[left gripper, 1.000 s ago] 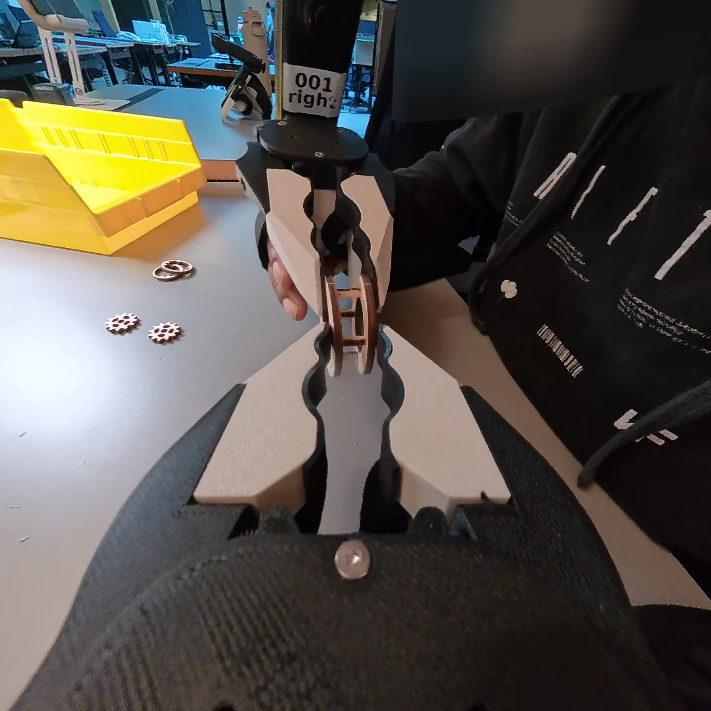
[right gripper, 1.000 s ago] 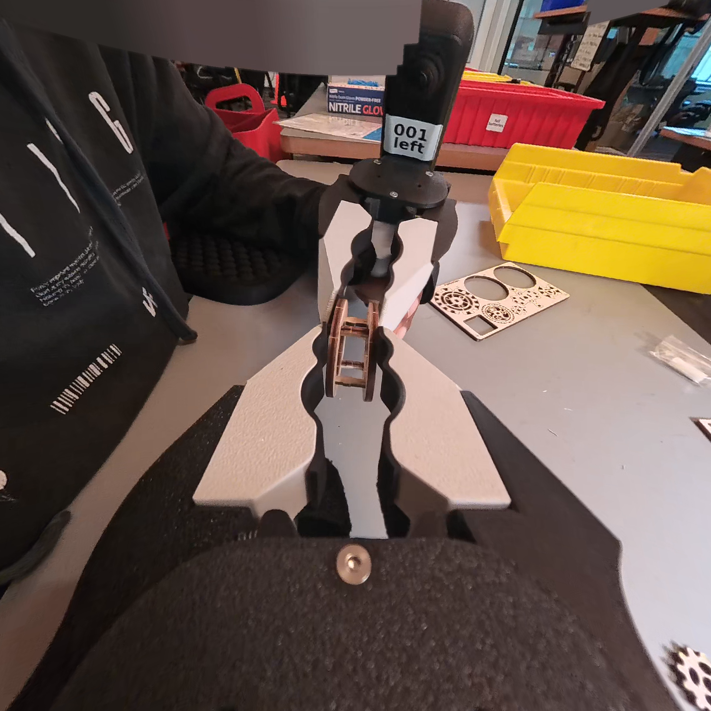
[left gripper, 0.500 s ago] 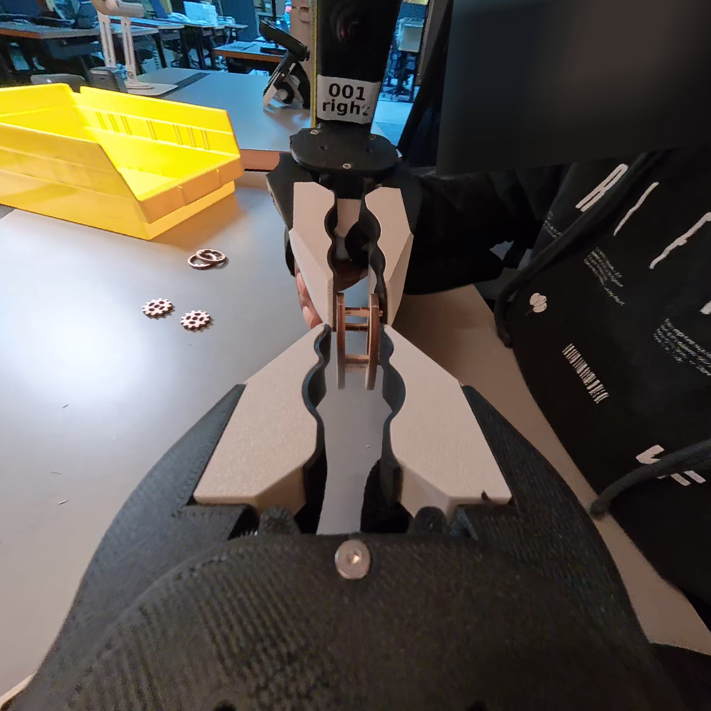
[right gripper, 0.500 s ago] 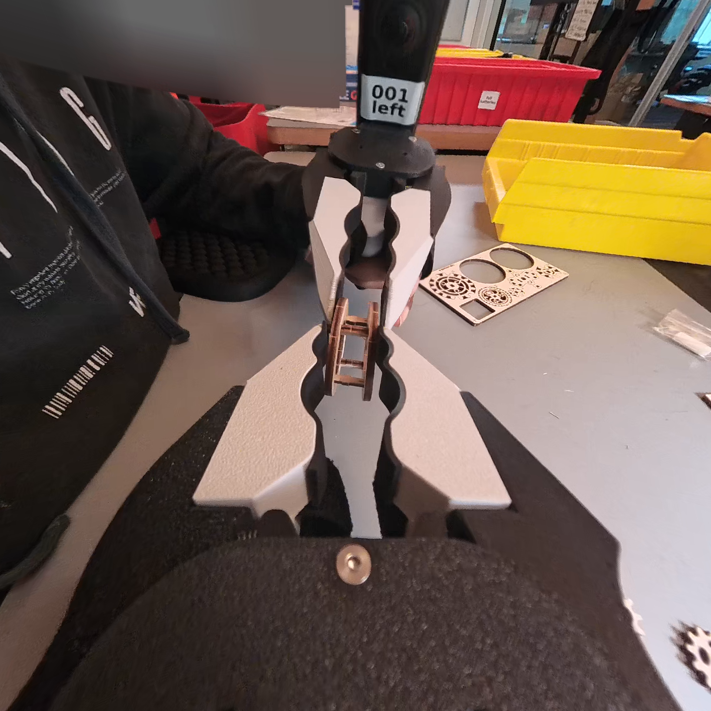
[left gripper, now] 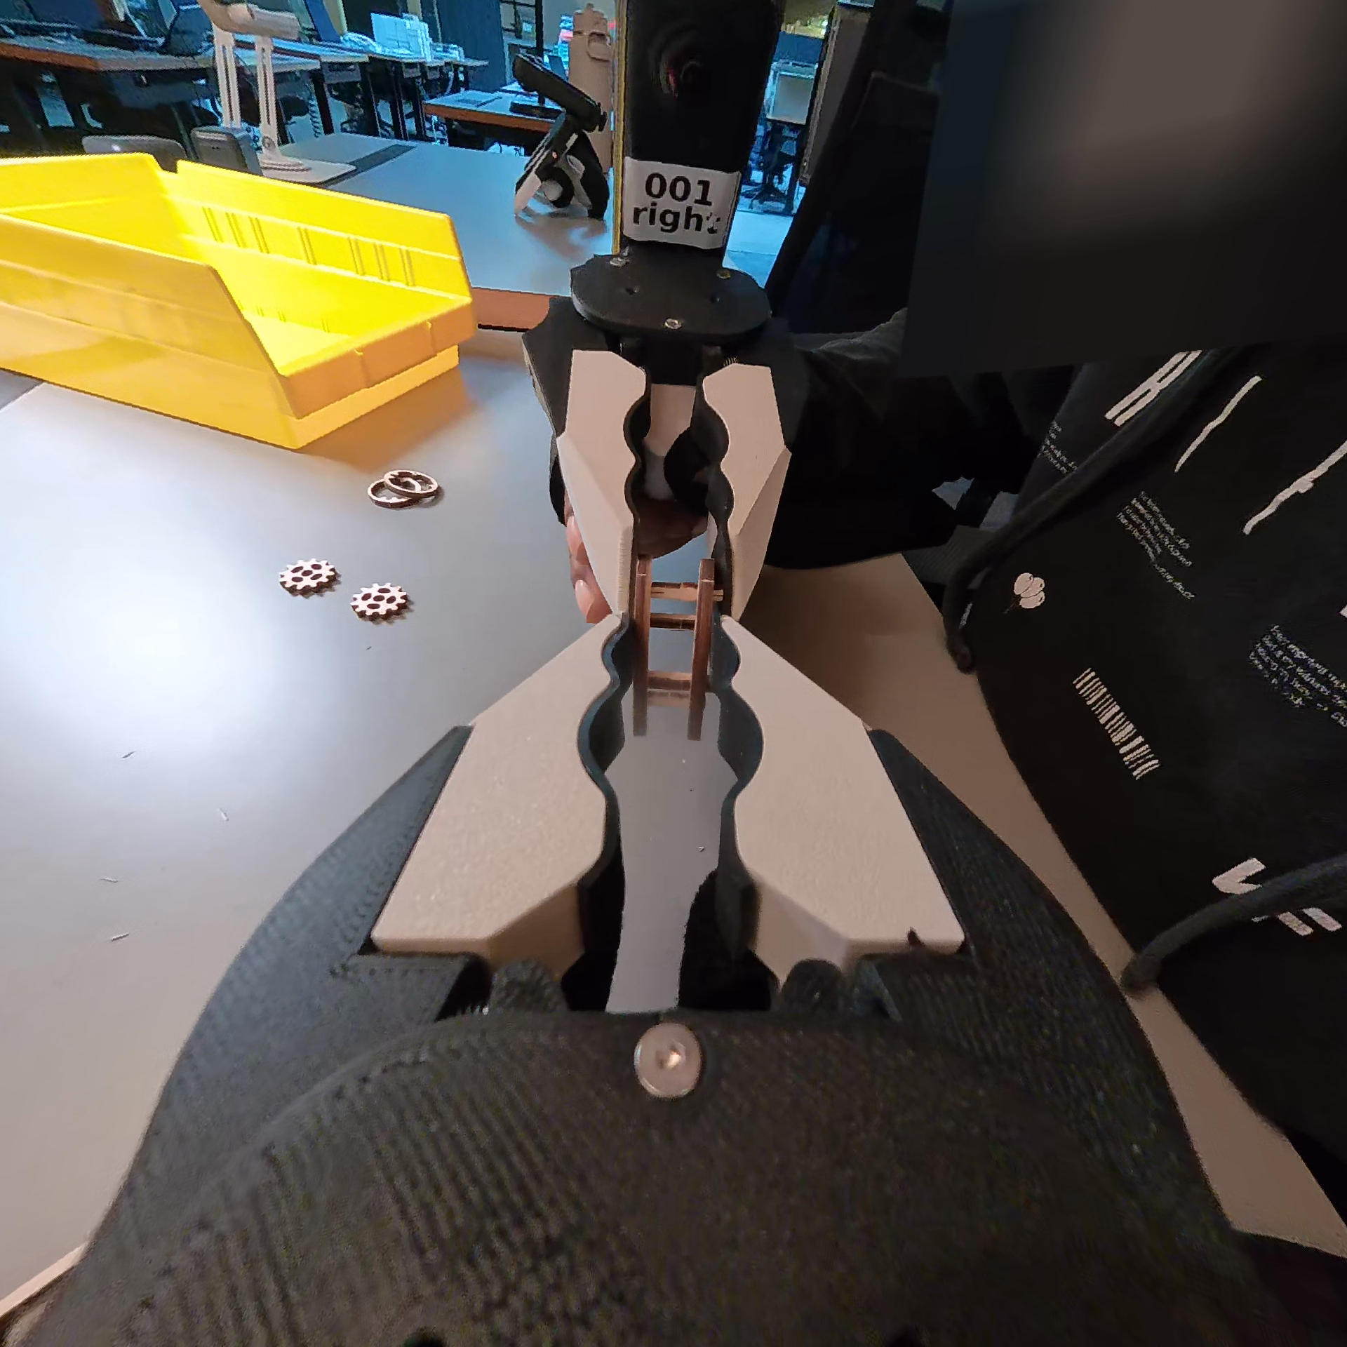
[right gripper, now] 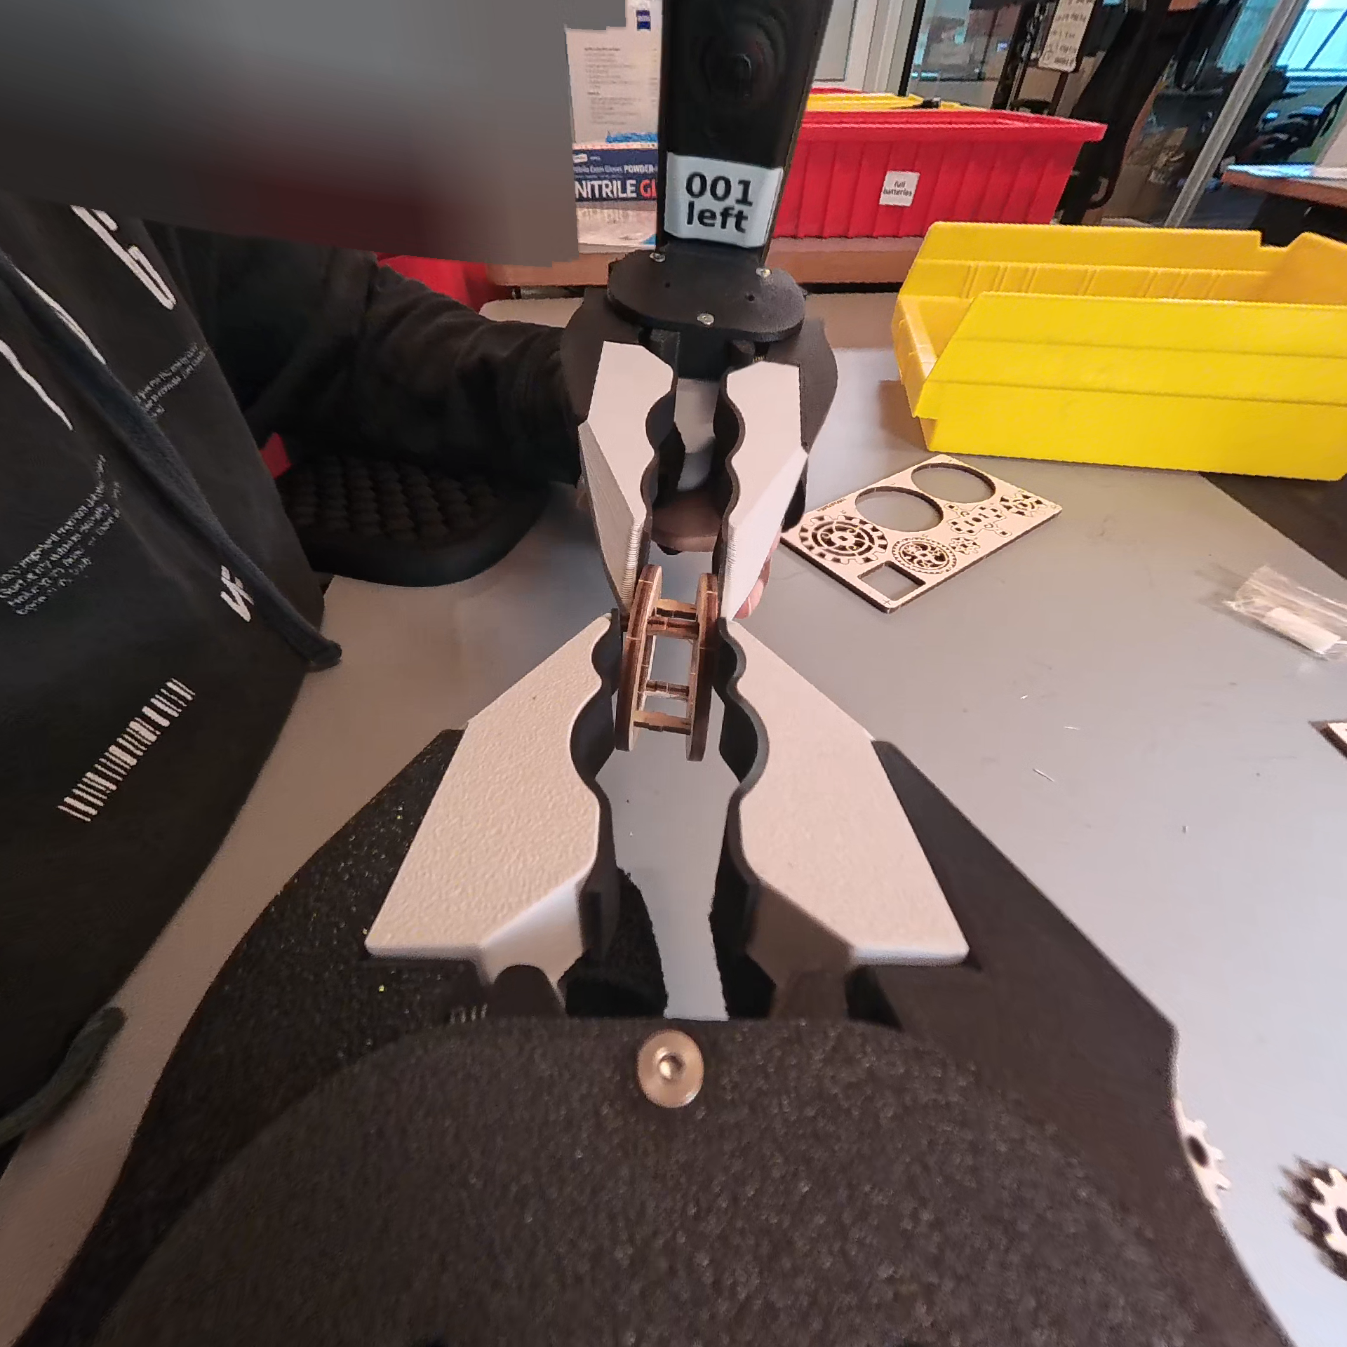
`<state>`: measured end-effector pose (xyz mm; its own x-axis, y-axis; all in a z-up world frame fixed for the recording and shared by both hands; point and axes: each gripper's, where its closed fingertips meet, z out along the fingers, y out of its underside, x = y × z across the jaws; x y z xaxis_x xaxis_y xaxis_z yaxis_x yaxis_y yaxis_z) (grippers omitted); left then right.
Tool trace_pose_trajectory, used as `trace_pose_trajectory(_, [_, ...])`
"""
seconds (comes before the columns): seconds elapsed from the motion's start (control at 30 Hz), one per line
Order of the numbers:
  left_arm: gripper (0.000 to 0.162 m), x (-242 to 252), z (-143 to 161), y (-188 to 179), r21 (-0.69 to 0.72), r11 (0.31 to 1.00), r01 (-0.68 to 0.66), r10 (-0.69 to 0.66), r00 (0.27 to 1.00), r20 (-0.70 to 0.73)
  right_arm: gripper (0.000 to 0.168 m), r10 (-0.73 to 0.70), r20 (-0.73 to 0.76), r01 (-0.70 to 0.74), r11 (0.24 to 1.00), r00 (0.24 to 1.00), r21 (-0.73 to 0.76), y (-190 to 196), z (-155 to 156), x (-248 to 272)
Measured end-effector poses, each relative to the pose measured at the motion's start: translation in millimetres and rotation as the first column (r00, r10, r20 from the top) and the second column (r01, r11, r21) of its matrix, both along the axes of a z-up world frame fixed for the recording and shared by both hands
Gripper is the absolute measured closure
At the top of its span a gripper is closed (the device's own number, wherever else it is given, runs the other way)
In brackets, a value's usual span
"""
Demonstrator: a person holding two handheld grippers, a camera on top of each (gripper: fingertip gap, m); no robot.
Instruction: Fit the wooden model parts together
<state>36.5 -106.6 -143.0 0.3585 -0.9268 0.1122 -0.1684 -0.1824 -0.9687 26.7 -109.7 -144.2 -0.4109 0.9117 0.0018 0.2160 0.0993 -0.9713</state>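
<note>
At frame centre, the wooden spool assembly (left gripper: 669,649) is clamped between the left gripper (left gripper: 669,700) and the right gripper (right gripper: 660,700), both closed on its side discs, above the grey table (left gripper: 182,692).

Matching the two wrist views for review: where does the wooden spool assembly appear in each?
Left wrist view: wooden spool assembly centre, clamped between left gripper and right gripper.
Right wrist view: centre too.
Shared landmark: the grey table.
</note>
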Motion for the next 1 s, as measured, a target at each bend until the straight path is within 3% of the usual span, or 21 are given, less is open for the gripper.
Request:
trace_pose_trajectory(0.13, [0.143, -0.4, 1.0, -0.4, 0.014, 1.000, 0.012, -0.012, 0.999, 0.035, 0.146, 0.013, -0.017, -0.013, 1.000, 1.000, -0.002, -0.4, 0.6, 0.7])
trace_pose_trajectory(0.27, [0.143, -1.5, 13.7, -6.3, 0.133, 0.991, 0.020, -0.026, 0.999, 0.039, 0.136, 0.014, -0.042, -0.009, 0.991, 0.999, 0.130, -2.9, -6.4, 2.8])
trace_pose_trajectory(0.4, [0.143, -1.4, 19.9, -11.6, 0.244, 0.970, 0.025, -0.026, 1.000, 0.002, 0.145, 0.017, -0.087, -0.001, 0.984, 0.996, 0.181, -6.3, -1.0, 2.4])
trace_pose_trajectory(0.5, [0.143, -3.1, 18.5, -9.4, 0.233, 0.972, 0.013, -0.014, 1.000, 0.004, 0.145, 0.015, -0.062, -0.006, 0.989, 0.998, 0.146, -4.2, -1.9, 2.8])
trace_pose_trajectory(0.67, [0.116, -1.9, 14.0, -7.7, 0.194, 0.981, 0.014, -0.013, 1.000, -0.006, 0.145, 0.001, -0.024, 0.002, 0.991, 1.000, 0.135, -1.0, -7.1, 1.9])
trace_pose_trajectory(0.73, [0.112, 0.5, 8.5, -6.2, 0.193, 0.981, 0.009, -0.002, 0.999, -0.038, 0.145, -0.001, -0.016, 0.004, 0.990, 1.000, 0.143, -0.8, -9.1, 1.2])
trace_pose_trajectory(0.8, [0.114, 4.0, 7.0, -5.4, 0.195, 0.981, 0.002, 0.008, 0.999, -0.050, 0.145, -0.001, -0.014, 0.003, 0.987, 1.000, 0.160, -1.9, -10.7, 0.4])
trace_pose_trajectory(1.0, [0.140, 3.5, 2.3, -1.7, 0.186, 0.982, -0.021, 0.037, 0.996, -0.081, 0.145, -0.020, -0.039, 0.028, 0.977, 0.999, 0.214, -2.6, -8.6, -2.5])
